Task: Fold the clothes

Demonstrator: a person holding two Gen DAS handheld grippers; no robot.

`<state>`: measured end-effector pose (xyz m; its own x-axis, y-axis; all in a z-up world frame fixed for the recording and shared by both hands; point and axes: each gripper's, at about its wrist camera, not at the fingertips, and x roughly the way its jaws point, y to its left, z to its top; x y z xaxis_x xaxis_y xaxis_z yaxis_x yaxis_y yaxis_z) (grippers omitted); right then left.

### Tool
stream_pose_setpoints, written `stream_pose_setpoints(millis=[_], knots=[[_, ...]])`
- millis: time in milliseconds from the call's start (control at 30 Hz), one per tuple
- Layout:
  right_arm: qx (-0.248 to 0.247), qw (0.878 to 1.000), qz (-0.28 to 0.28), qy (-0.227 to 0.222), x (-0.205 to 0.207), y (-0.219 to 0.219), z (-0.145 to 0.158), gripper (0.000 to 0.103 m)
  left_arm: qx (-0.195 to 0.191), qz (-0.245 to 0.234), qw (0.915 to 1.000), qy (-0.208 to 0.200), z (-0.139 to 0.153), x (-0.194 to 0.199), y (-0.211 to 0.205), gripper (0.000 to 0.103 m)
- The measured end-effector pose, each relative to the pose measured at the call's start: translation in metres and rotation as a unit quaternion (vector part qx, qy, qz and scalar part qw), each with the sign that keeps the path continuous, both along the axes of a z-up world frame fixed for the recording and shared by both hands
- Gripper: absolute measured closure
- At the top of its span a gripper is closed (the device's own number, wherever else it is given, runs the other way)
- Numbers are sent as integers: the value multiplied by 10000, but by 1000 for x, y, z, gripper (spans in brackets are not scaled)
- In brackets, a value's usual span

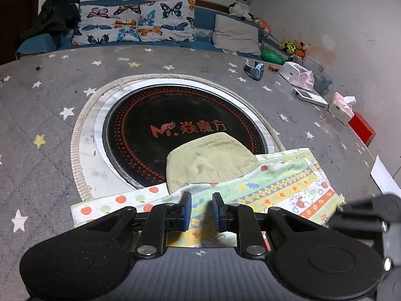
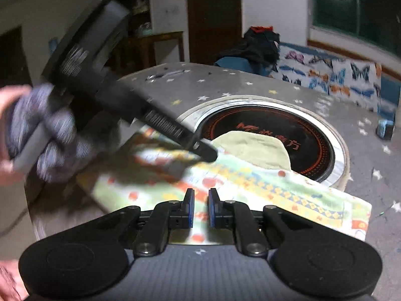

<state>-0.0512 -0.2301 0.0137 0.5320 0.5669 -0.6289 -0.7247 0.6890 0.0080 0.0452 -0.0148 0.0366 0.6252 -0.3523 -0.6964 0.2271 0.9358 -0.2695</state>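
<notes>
A small patterned garment (image 1: 263,188) with a pale green ribbed waistband (image 1: 208,163) lies flat on the star-print table, partly over the black round hotplate (image 1: 175,125). My left gripper (image 1: 201,209) is open and empty, just above the garment's near edge. My right gripper (image 2: 200,207) is open and empty over the garment (image 2: 250,188). In the right wrist view the left gripper (image 2: 200,148), held by a gloved hand, hovers over the garment's far-left part, blurred. The waistband (image 2: 253,148) lies on the hotplate (image 2: 313,150).
Along the table's far right edge lie tissue packs (image 1: 298,74), a remote (image 1: 309,96), a red box (image 1: 362,128) and a watch (image 1: 255,69). A sofa with a butterfly cushion (image 1: 135,23) and dark clothes (image 1: 57,12) stands behind the table. A paper sheet (image 1: 383,175) lies at the right.
</notes>
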Motion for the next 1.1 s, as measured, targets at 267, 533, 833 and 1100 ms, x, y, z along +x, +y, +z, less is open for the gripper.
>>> stream_pose_setpoints(millis=[267, 533, 833, 1100], knots=[[82, 9998, -92, -149, -31, -5, -1, 90, -192, -94, 9987, -463, 19, -60, -4, 84], [363, 9987, -362, -21, -36, -16, -6, 89, -198, 163, 9992, -295, -10, -100, 0, 84], [551, 9937, -977, 45, -39, -50, -7, 88, -351, 261, 9985, -343, -16, -104, 7, 84], [620, 9805, -1852, 196, -34, -99, -15, 88, -458, 331, 9979, -325, -16, -107, 12, 84]])
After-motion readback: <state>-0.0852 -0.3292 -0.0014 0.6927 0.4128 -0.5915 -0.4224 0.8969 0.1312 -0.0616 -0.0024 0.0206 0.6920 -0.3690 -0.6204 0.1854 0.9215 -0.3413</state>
